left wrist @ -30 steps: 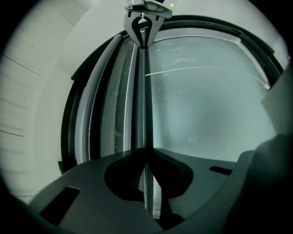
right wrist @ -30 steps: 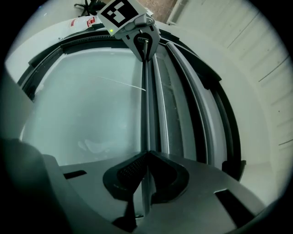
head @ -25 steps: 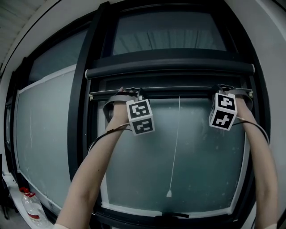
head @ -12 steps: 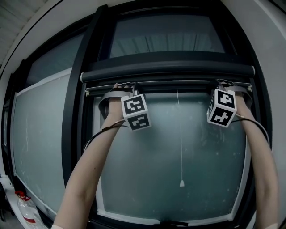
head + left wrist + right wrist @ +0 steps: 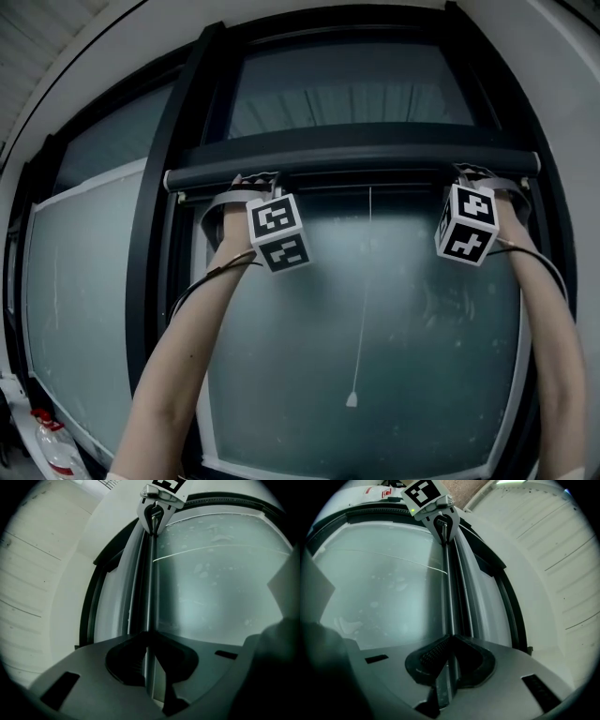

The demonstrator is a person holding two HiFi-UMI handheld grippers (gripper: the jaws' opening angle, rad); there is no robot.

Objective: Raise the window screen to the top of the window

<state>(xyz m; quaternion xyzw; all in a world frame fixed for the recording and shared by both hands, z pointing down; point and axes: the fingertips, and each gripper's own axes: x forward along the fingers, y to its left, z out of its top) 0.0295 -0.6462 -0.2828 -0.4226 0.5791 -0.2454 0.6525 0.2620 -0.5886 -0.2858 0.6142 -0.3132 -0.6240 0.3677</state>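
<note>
Up at the top edge of the window frame, the window screen is raised almost as far as it goes. Its slim bottom bar sits just beneath the dark roller housing that spans the frame. None of the mesh itself can be made out.

Two bare forearms reach up to it. The left gripper holds the bar near the frame's left side, and the right gripper holds it near the right side. A white cube with black square markers rides on each one.

Seen from the left gripper's own camera, its dark jaws are pinched together on the bar, which runs straight away to the other gripper at the far end. The right gripper view shows the same: ridged jaws clamped tight on the bar, with the left gripper at the far end.

Below the bar, the frosted glass pane is uncovered. A thin white pull cord hangs from the bar's middle and ends in a small weight above the frame's bottom edge.

By the frame's lower left corner stands a clear plastic bottle with a red cap.
</note>
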